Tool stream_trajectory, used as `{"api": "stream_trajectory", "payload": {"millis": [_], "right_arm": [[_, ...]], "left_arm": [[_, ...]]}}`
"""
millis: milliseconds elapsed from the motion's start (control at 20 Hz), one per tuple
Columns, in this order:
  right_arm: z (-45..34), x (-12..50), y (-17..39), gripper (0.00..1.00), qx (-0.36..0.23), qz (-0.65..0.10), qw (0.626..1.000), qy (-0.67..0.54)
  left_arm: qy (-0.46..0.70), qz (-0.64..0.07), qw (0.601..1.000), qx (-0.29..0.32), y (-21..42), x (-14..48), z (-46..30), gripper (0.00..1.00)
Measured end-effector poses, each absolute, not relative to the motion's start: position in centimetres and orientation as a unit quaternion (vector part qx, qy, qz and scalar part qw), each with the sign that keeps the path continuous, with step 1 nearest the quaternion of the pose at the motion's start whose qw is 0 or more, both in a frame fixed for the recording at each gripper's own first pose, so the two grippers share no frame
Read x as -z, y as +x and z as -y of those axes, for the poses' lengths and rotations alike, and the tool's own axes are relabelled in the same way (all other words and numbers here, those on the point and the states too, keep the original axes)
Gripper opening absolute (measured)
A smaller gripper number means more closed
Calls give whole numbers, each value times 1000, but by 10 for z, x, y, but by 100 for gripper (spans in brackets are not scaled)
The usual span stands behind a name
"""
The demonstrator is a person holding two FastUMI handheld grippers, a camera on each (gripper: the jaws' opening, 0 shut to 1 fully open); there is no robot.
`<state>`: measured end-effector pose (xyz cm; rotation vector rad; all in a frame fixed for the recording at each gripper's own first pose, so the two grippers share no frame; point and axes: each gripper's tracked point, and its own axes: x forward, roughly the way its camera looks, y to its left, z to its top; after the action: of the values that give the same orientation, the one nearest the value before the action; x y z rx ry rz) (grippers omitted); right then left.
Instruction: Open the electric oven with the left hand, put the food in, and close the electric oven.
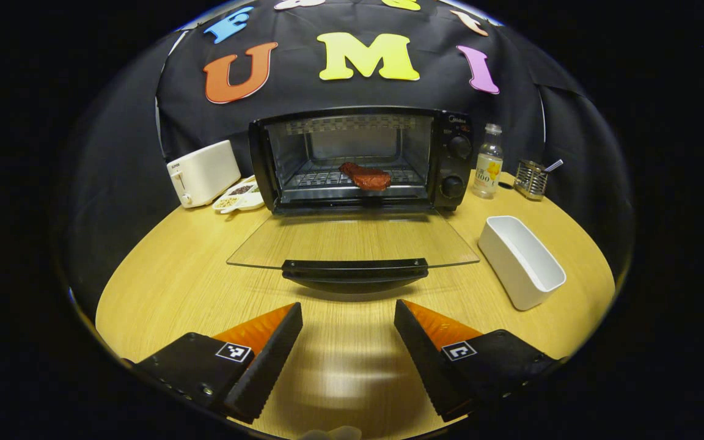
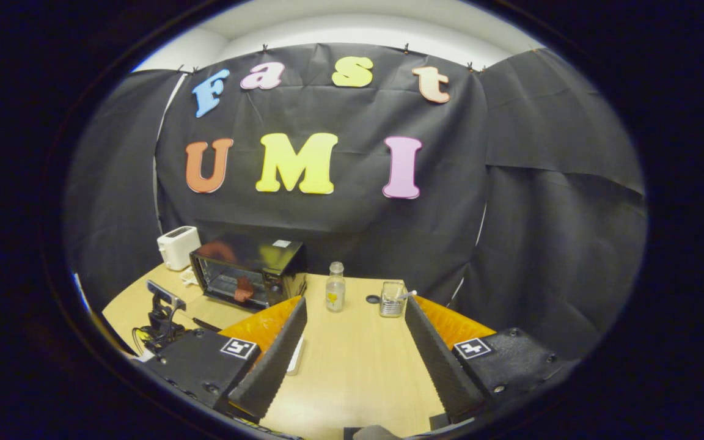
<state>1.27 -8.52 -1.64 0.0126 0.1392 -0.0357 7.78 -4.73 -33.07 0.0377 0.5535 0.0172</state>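
Nearest to us, our left gripper (image 1: 349,342) hangs low over the desk (image 1: 162,287) with its fingers spread and nothing between them, lined up with the dark handle (image 1: 355,270) of the oven door (image 1: 352,241). That glass door lies folded down flat, just beyond the fingertips and not touched. To the right of it stands a white rectangular dish (image 1: 520,260), near the door's right corner. Farther back sits the oven (image 1: 361,159) itself, its mouth open, and the food (image 1: 365,176), a reddish-brown slab, lies on the rack toward the front edge. So we judge that the closing is what remains. Beside the oven are a toaster (image 1: 203,173), a divided snack plate (image 1: 239,195), a small bottle (image 1: 488,162) and a metal holder (image 1: 531,178).

Our right gripper (image 2: 352,348) is held higher and off to the side, fingers likewise spread and empty.

The risks we see: the food sits so close to the rack's lip that the rising door might catch it; the fingers could slip off the smooth handle and let the glass drop; a wide swing could knock the dish.
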Motion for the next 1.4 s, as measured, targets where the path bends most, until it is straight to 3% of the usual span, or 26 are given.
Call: {"api": "stream_trajectory", "payload": {"millis": [400, 900, 950, 1400], "right_arm": [[69, 5, 7, 100, 44, -64, 997, 2], [64, -5, 6, 99, 48, -50, 997, 17], [65, -4, 7, 100, 51, -51, 997, 18], [69, 9, 13, 100, 52, -73, 996, 18]], "left_arm": [[46, -274, 961, 9, 101, 336, 45, 97], [38, -220, 975, 11, 134, 271, 35, 96], [35, -217, 975, 13, 130, 269, 37, 100], [28, -271, 962, 30, 91, 335, 62, 97]]}}
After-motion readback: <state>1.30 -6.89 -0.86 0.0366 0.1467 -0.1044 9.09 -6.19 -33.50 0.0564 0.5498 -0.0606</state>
